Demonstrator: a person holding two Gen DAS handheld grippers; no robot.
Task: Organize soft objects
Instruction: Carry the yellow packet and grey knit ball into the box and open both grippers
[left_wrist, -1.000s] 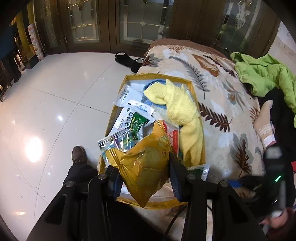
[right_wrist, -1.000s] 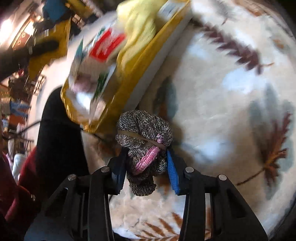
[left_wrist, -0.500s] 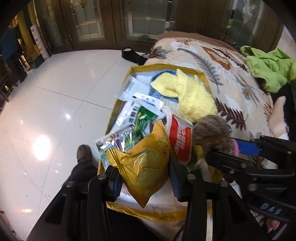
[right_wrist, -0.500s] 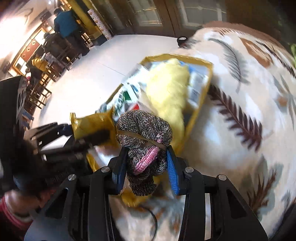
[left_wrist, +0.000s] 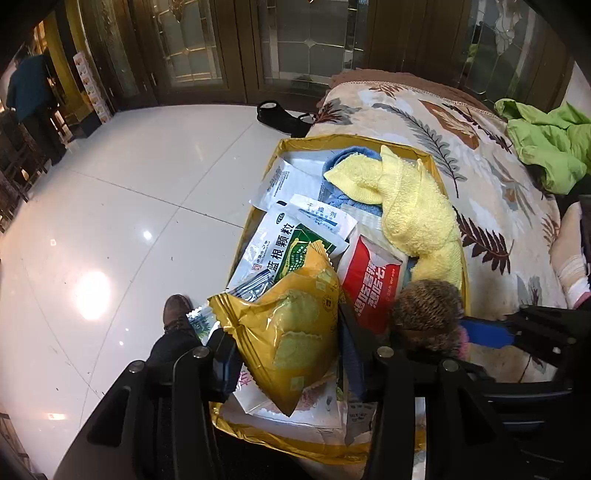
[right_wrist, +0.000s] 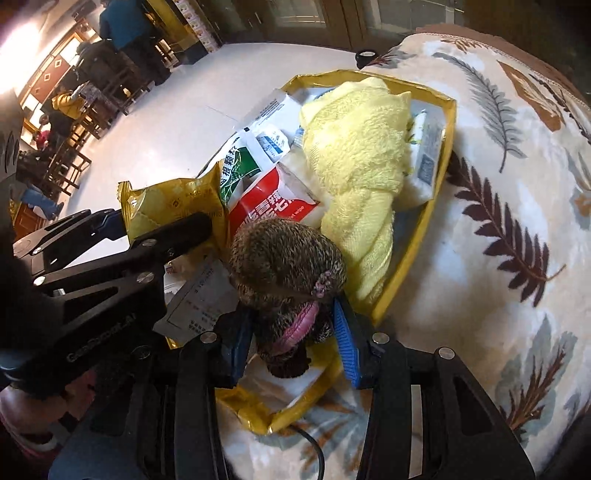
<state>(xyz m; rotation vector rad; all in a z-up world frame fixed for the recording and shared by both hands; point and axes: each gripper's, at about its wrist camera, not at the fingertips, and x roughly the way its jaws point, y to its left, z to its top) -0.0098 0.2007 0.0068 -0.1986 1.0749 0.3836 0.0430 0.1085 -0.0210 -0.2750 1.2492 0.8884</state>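
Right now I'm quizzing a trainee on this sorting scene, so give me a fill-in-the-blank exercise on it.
1. The left hand-held gripper holds a ____ snack bag.
2. The right hand-held gripper holds rolled speckled ____.
3. The yellow towel lies in the ____.

Missing: yellow; socks; box

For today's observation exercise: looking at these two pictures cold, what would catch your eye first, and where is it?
First, the yellow towel draped across the far half of the gold tray on the leaf-patterned blanket. Next, the speckled rolled sock gripped by the right hand-held gripper above the tray's near end, beside the gold snack packet clamped in the left hand-held gripper.
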